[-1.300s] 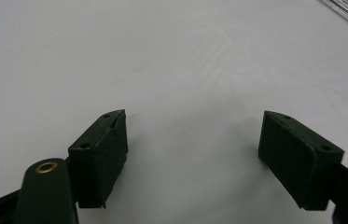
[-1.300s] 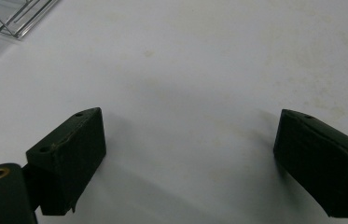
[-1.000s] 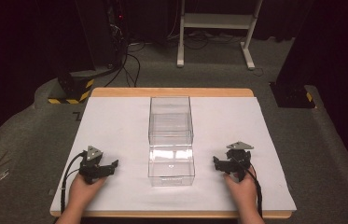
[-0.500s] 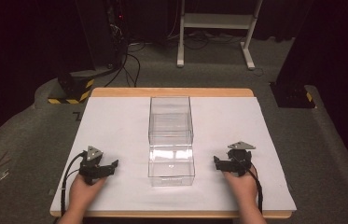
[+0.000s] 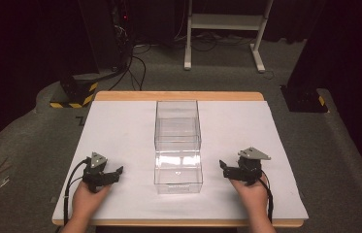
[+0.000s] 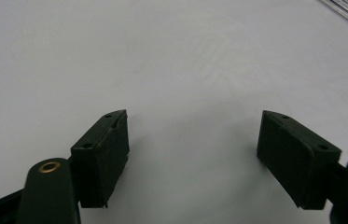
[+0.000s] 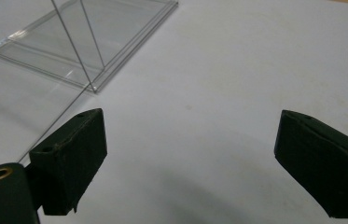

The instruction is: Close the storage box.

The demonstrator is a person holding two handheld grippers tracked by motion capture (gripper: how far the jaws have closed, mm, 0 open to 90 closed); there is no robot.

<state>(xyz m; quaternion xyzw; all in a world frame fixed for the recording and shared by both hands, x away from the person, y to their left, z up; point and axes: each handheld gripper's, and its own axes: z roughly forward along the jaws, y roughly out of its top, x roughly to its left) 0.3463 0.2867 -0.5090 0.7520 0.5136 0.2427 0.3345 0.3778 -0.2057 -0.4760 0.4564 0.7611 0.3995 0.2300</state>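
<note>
Two clear boxes are set end to end at the middle of the table point(image 5: 120, 121), the near box point(image 5: 178, 172) touching the far box point(image 5: 177, 125) behind it. The left gripper point(image 5: 115, 173) is placed on the table left of the near box, apart from it, jaws pointed toward it. The right gripper point(image 5: 223, 167) is placed right of the near box, just beside it, jaws facing it. In the right gripper view the box corner point(image 7: 92, 86) is seen ahead of the left jaw. A stand's legs point(image 5: 224, 43) are seen on the floor behind the table.
</note>
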